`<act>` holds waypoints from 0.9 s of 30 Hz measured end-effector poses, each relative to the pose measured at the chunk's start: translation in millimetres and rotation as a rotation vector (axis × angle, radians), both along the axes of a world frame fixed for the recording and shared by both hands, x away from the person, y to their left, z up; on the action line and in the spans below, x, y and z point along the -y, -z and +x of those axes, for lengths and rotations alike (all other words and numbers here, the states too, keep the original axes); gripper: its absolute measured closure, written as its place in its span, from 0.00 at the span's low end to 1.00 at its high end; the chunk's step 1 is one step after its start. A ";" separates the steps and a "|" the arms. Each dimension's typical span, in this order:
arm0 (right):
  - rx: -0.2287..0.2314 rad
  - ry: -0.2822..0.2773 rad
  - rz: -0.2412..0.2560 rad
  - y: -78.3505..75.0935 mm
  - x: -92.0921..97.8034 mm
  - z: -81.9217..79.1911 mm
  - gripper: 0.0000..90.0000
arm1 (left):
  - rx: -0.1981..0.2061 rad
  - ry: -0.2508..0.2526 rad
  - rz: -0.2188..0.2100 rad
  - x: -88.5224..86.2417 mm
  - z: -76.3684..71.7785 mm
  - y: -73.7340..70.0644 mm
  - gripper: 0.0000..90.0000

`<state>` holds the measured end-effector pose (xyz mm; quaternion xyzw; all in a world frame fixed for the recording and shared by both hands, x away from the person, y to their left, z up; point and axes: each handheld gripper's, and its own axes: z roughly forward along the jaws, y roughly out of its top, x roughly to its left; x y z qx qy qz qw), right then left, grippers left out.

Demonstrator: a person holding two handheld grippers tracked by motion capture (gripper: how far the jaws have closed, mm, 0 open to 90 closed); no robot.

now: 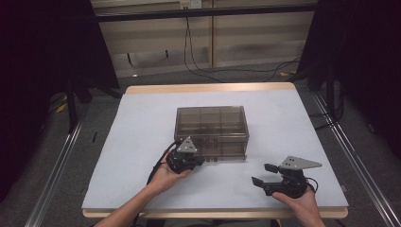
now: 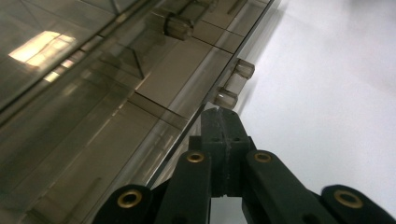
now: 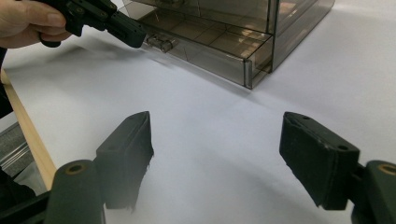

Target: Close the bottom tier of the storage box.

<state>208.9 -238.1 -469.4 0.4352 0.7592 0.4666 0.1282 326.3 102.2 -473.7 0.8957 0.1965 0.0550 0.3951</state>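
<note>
Smoky transparent plastic drawer box (image 1: 211, 131), frame centre, on white tabletop (image 1: 142, 123). Left gripper (image 1: 196, 162): jaws clenched, tip by small clear drawer knob (image 2: 226, 98). Right gripper (image 1: 261, 175), lower right: jaws wide apart, empty.

No readable text, label, brand, number or sign anywhere. Nothing printed on the smoky translucent drawer box (image 1: 211, 128), on the white table top (image 1: 142, 142), or on the black grippers.
</note>
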 end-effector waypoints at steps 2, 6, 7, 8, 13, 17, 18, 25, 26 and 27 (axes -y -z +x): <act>0.000 0.001 0.000 0.0 0.2 0.1 0.28 | -0.007 -0.003 0.000 -0.9 0.8 -0.4 1.00; 0.002 -0.002 0.000 0.1 -0.2 0.4 0.28 | -0.005 -0.006 -0.007 -1.2 1.3 0.1 1.00; 0.002 -0.002 0.000 0.1 -0.2 0.4 0.28 | -0.005 -0.006 -0.007 -1.2 1.3 0.1 1.00; 0.002 -0.003 0.000 0.1 -0.3 0.4 0.29 | -0.004 -0.012 -0.012 -1.1 1.3 0.2 1.00; 0.000 -0.001 0.000 0.0 0.1 0.1 0.29 | -0.004 -0.016 -0.001 -2.6 2.9 -0.2 1.00; 0.002 -0.003 0.000 0.1 -0.1 0.3 0.29 | -0.009 -0.017 0.014 -4.0 3.9 -2.1 1.00; 0.001 -0.003 0.000 0.1 -0.2 0.3 0.29 | -0.007 -0.020 0.016 -4.1 3.8 -2.1 1.00; 0.002 -0.002 0.000 0.1 -0.1 0.3 0.29 | 0.000 -0.027 0.012 -4.0 4.0 -1.9 1.00; 0.001 -0.003 0.001 0.1 -0.1 0.3 0.29 | 0.002 -0.033 0.002 -4.9 4.8 -1.9 1.00; 0.002 -0.003 0.000 0.1 -0.1 0.3 0.29 | 0.000 -0.034 0.005 -5.7 5.4 -2.4 1.00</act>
